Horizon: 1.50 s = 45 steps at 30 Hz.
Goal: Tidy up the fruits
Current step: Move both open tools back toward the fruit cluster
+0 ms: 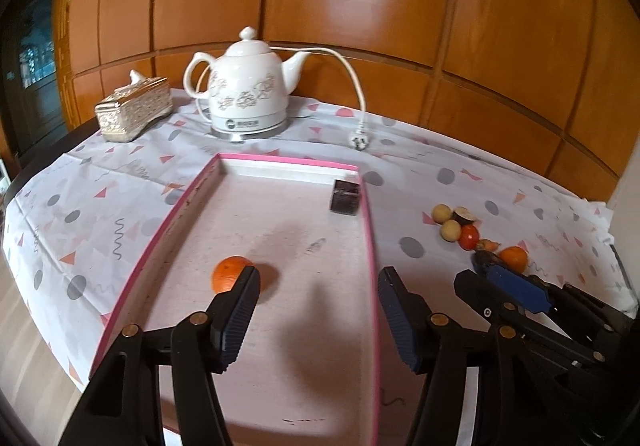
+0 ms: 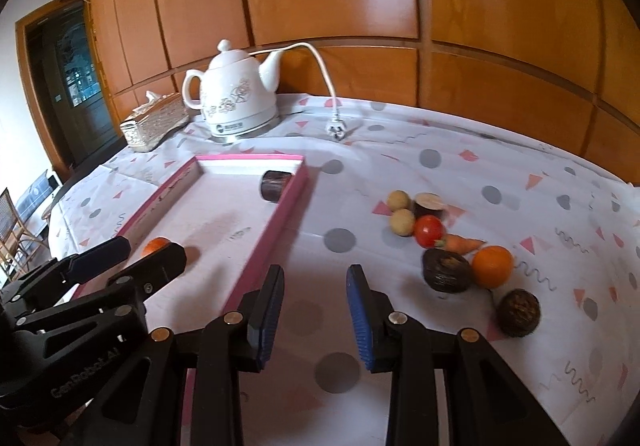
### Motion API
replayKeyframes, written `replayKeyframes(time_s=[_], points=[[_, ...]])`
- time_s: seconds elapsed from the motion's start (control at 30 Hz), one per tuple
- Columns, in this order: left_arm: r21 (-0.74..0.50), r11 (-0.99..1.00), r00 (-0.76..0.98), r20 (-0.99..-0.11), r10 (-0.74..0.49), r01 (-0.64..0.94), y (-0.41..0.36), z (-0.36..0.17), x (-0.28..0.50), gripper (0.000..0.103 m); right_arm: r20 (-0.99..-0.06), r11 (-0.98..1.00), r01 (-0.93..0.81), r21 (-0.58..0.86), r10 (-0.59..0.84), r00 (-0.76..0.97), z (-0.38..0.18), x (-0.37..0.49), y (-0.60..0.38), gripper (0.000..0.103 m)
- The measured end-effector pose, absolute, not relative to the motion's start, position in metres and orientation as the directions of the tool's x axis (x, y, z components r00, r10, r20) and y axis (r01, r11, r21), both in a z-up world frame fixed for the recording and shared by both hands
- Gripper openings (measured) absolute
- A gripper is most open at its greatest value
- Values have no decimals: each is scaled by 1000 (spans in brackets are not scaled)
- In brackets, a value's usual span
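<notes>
A pink-rimmed tray (image 1: 370,230) lies on the patterned cloth. In it are an orange (image 1: 228,272) and a dark eggplant piece (image 1: 346,198) in the far right corner. My left gripper (image 1: 318,282) hangs open over the tray with nothing between its fingers; its left fingertip hides part of the orange. Right of the tray lie two pale round fruits (image 2: 400,211), an eggplant slice (image 2: 429,204), a tomato (image 2: 429,231), a small carrot (image 2: 462,244), a dark avocado (image 2: 447,270), a second orange (image 2: 492,266) and a dark round fruit (image 2: 519,312). My right gripper (image 2: 315,278) stands open and empty left of this pile.
A white flowered electric kettle (image 1: 248,86) with its loose cord and plug (image 1: 358,142) stands at the back. A gold tissue box (image 1: 134,108) sits to its left. A wooden panelled wall closes the far side. The table edge curves along the left.
</notes>
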<state>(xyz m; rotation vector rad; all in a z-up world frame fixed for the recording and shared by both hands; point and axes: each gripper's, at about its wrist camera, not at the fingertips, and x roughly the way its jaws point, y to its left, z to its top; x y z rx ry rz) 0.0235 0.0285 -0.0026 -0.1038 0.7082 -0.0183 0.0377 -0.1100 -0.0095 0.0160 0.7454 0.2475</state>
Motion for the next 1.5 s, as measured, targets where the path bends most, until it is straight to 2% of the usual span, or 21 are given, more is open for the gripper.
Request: replayKeyframes(time_s=[1.1,1.5], points=[[-56,982,703,-691,-167,178,-52,-14,38,62,-680,997,41,68,16,733,-24,26,-208,33],[-118,976,653,-728,-211,183,-63,-24,70,62,-692,990,109,85,-20,722,-34,26,-238,33]])
